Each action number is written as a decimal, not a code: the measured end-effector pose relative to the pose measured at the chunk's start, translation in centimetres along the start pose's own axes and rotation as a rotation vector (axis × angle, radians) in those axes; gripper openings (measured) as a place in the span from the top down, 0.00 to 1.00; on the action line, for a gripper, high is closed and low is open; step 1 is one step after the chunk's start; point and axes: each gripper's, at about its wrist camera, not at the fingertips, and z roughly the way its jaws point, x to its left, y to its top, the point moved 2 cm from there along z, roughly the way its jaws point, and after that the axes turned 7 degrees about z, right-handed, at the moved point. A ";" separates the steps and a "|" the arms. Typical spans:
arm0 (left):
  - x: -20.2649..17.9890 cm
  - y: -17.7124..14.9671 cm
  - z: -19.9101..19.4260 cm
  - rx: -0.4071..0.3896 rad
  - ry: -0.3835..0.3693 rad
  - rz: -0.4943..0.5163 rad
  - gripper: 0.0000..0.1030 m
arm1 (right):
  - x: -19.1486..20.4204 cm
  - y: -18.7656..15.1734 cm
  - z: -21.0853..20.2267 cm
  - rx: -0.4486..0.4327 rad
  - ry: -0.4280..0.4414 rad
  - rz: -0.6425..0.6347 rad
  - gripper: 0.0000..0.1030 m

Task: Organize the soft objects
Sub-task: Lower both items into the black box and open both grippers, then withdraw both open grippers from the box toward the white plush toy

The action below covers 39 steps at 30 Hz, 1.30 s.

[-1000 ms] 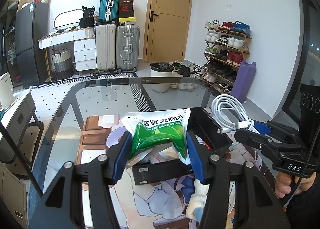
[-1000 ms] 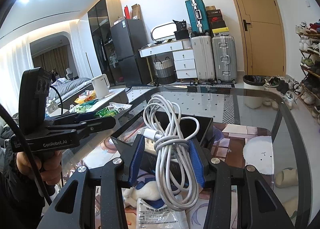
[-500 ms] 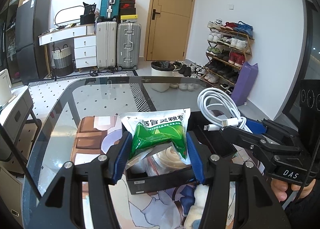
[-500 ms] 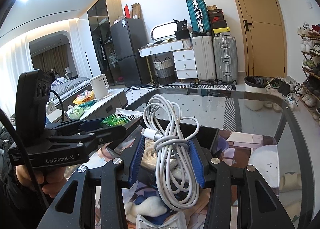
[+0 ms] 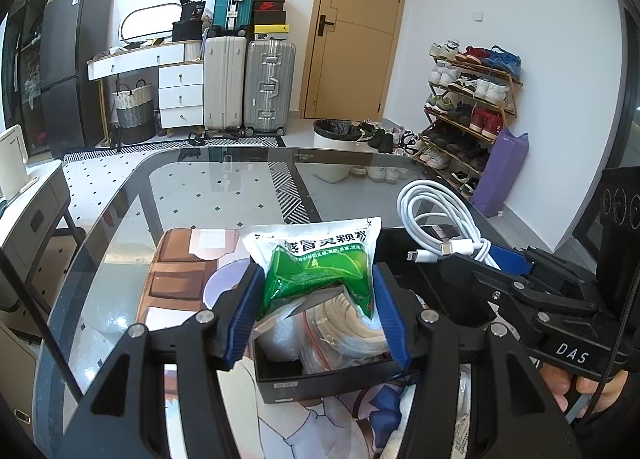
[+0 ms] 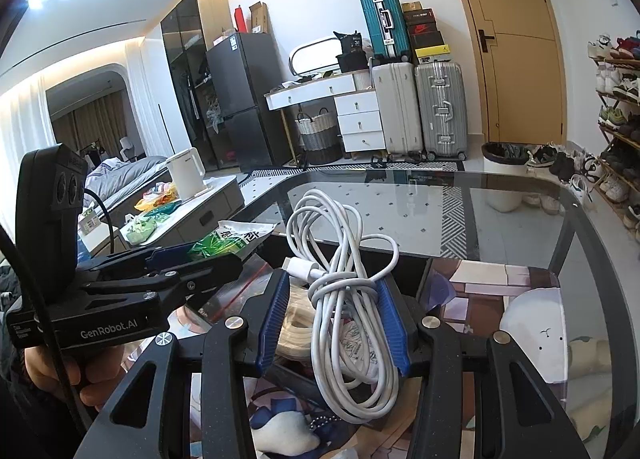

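A glossy green-and-white sachet (image 5: 320, 263) is pinched by the left gripper (image 5: 316, 313); a coiled white cable (image 6: 344, 299) is clamped by the right gripper (image 6: 334, 319) above the black box (image 5: 332, 375).

My two grippers crowd over the box (image 5: 320, 381), its near end stuffed with bags, while the far glass table (image 5: 224, 195) looks open.

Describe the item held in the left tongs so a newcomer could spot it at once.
On the glass table sits an open black box. Directly above it, the left tongs pinch a white packet with a green centre and printed characters; the white cable alongside is a bundle of loops, not a flat pouch.
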 end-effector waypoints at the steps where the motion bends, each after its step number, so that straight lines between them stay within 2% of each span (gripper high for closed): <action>1: 0.0 0.1 0.1 0.001 0.000 -0.001 0.47 | 0.0 -0.1 -0.1 0.000 -0.001 0.000 0.56; 16: 0.1 0.1 1.3 0.020 0.013 0.013 0.45 | -0.3 0.2 2.1 0.015 -0.013 -0.029 0.56; 21: 0.2 -0.1 1.2 0.026 0.015 0.020 0.42 | -0.5 0.4 1.7 -0.001 -0.020 -0.032 0.52; 23: 0.0 -0.1 1.0 0.027 0.017 0.033 0.41 | -0.6 0.4 1.2 -0.010 -0.025 -0.032 0.48; 24: 0.0 -0.2 0.9 0.028 0.021 0.041 0.36 | -0.7 0.4 0.9 -0.016 -0.029 -0.031 0.44; 25: -0.2 -0.2 0.7 0.024 0.022 0.046 0.29 | -0.9 0.4 0.5 -0.023 -0.030 -0.029 0.37; 26: -0.3 -0.3 0.4 0.018 0.023 0.052 0.27 | -1.0 0.3 0.1 -0.026 -0.029 -0.027 0.34; 28: -0.4 -0.3 -0.1 0.007 0.030 0.066 0.18 | -1.1 0.2 -0.6 -0.031 -0.026 -0.026 0.15; 31: -0.6 -0.4 -0.6 0.006 0.031 0.079 0.07 | -1.2 -0.2 -1.9 -0.027 -0.026 -0.039 0.04; 36: -0.9 -1.1 -1.6 0.005 0.028 0.096 0.00 | -1.3 -1.0 -3.7 -0.019 -0.055 -0.042 0.01; 39: -1.2 -1.6 -2.2 0.004 0.027 0.103 0.00 | -1.2 -1.8 -4.7 -0.007 -0.062 -0.042 0.01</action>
